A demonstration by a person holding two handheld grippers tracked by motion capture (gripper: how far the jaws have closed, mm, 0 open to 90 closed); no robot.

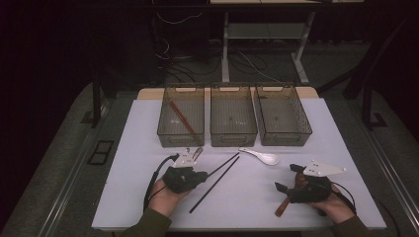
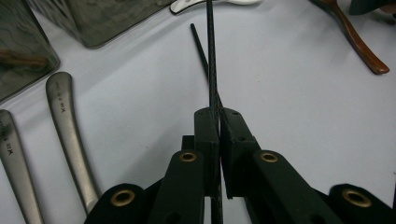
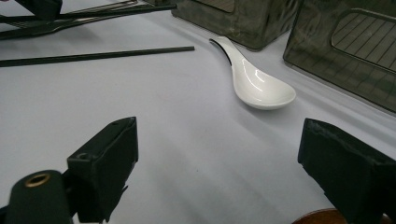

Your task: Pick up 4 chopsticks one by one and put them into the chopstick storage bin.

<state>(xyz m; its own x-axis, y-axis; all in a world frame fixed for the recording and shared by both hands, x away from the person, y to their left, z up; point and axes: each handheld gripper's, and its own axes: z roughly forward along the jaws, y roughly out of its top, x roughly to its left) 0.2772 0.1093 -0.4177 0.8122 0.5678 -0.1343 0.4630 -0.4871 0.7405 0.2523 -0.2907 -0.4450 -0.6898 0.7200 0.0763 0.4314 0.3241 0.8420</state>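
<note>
left gripper view: black chopstick [image 2: 211,56] points straight ahead.

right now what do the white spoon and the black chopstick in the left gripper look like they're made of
White spoon: probably glazed ceramic or glossy melamine, since its smooth bowl shows bright highlights. Black chopstick clamped in the left gripper: matte black with a fine woven-looking texture, perhaps fibreglass or plastic; the look leaves it open.
</note>
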